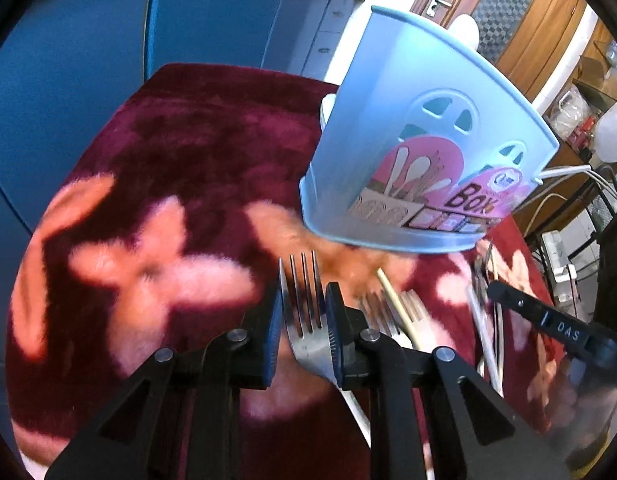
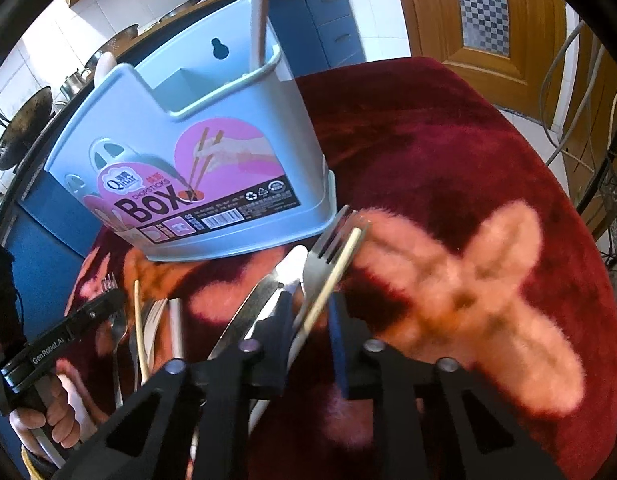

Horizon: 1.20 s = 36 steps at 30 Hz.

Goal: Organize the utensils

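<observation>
Forks are sitting in both tools. The left gripper [image 1: 302, 312] is clamping a fork [image 1: 306, 320] across its head, tines pointing far, toward the box [image 1: 396, 140]. The right gripper [image 2: 310, 320] is closing on a second fork [image 2: 320, 260] together with a chopstick [image 2: 332, 276], just near of the box, right of a knife [image 2: 248, 312]. More utensils are lying on the red cloth [image 2: 448, 140] between the tools. Steel forks are likely stiff, light and slippery; pinching the flat neck seems safer. The thin chopstick may be slipping loose.
</observation>
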Available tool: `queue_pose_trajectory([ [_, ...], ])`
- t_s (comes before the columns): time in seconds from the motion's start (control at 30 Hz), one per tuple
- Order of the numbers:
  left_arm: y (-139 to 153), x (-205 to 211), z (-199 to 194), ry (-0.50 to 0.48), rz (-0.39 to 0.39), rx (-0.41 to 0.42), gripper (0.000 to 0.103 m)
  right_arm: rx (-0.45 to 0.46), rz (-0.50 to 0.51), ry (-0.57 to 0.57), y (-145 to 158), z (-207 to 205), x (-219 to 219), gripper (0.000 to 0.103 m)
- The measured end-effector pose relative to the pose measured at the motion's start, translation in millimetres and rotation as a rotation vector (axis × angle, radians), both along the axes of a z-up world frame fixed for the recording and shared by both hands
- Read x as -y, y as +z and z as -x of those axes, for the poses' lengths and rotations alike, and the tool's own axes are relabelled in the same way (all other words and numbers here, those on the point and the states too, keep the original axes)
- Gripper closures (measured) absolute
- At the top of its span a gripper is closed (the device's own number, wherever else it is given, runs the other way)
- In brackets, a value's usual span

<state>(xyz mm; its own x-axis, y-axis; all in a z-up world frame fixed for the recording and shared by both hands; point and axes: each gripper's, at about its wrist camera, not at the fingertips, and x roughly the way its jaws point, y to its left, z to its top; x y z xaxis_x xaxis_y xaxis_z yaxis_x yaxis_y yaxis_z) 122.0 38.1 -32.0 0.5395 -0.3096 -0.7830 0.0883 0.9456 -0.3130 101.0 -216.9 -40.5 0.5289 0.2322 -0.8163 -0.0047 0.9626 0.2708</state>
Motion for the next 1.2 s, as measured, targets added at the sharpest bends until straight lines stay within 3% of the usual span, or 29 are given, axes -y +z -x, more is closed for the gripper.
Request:
queue_pose_trajectory([
  [0.2,-5.2,-10.1,7.9,-0.031,0.087,-0.013,0.084,-0.009,-0.047,0.016,3.2,6.4,11.4,0.090],
  [0.27,-6.0,-13.9,7.5,-0.034,0.118,-0.010,0.095,-0.011,-0.065,0.017,3.2,7.1,14.8,0.090],
  [0.43,-6.0,-16.8,4.5,-0.047,0.156,0.003,0.101,0.003,-0.101,0.007,6.8,9.6,23.2,0.092],
  [0.63,-1.5,-8.3,3.8,-0.060,0.100,0.018,0.101,0.097,-0.076,0.027,26.9,19.9,21.0,0.097],
  [0.8,-8.3,5.5,-4.3,-0.093,0.073,-0.027,0.101,0.109,-0.052,0.042,33.6,22.6,17.2,0.097],
  [1.0,4.9,4.1,4.4,-0.075,0.068,0.038,0.102,0.161,-0.070,0.035,43.7,30.5,18.2,0.097],
  [1.2,34.1,-6.3,20.9,-0.031,0.076,0.144,0.103,0.284,-0.067,0.047,67.5,44.8,13.6,0.097],
])
